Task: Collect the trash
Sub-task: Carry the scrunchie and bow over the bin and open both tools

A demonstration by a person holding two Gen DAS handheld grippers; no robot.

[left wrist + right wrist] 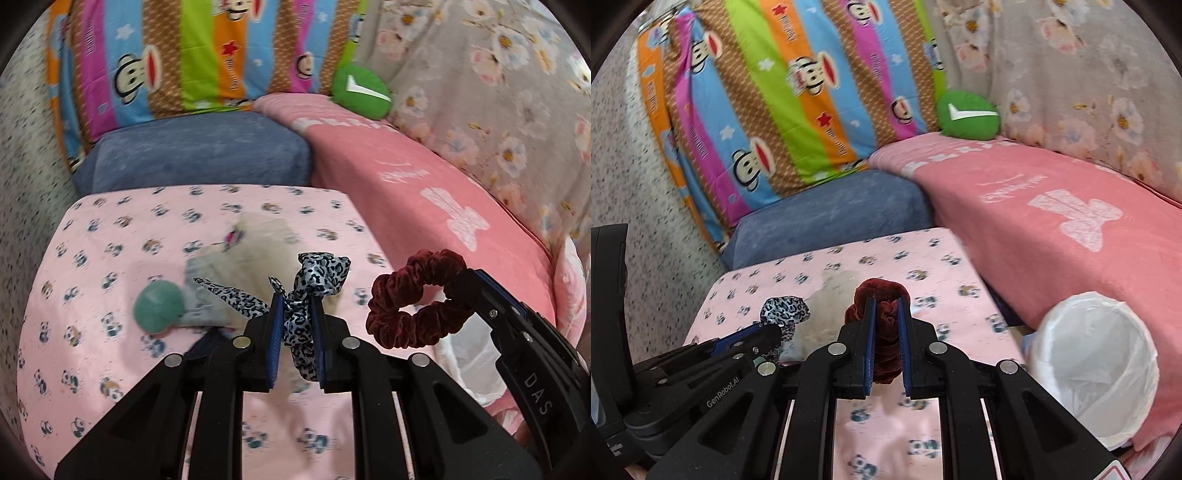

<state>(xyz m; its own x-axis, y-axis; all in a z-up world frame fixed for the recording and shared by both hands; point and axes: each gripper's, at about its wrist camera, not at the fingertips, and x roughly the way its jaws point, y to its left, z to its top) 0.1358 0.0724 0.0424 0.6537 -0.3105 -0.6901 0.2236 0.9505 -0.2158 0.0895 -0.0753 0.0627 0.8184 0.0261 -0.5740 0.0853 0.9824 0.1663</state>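
Note:
My left gripper (pixel 295 306) is shut on a blue-and-black leopard-print scrunchie (pixel 314 280) and holds it above the pink panda-print table (pixel 110 229). My right gripper (pixel 885 308) is shut on a dark red velvet scrunchie (pixel 882 295), also above the table (pixel 923 258). The red scrunchie shows in the left wrist view (pixel 410 299), the leopard one in the right wrist view (pixel 785 310). A bin with a white bag (pixel 1093 362) stands right of the table. A cream cloth (pixel 258 240) and a teal ball (pixel 159 306) lie on the table, blurred.
A blue cushion (pixel 199 155) sits behind the table. A pink blanket (pixel 1052 206) covers the bed to the right, with a green plush (pixel 967 114) on it. A striped monkey-print quilt (pixel 783 92) and a floral cover (pixel 480 74) rise behind.

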